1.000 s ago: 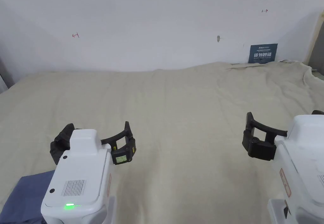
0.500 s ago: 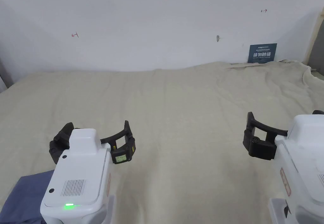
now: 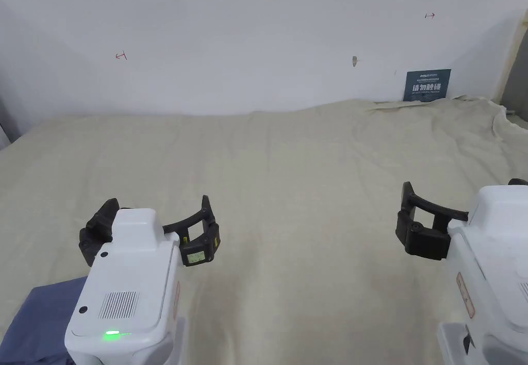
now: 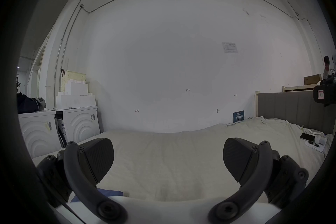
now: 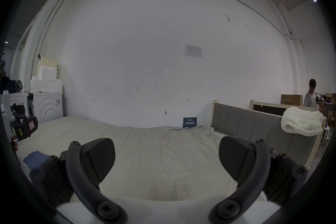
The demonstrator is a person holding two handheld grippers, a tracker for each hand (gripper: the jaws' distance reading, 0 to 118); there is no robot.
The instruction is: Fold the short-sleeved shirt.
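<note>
Left gripper [image 3: 149, 227] hovers over the near-left part of the sheet [image 3: 289, 175], jaws wide apart, nothing between them; same spread in its own view [image 4: 168, 160]; right gripper [image 3: 412, 216] hovers at near right, well apart from the left; its own view [image 5: 167, 160] shows jaws wide apart and empty; shirt [image 3: 36, 319], blue, lies bunched at the near-left edge of the sheet, just beside and partly under the left gripper body; neither gripper touches it; blue sign [image 3: 427, 85] leans on the wall [image 3: 258, 46] at far right.
</note>
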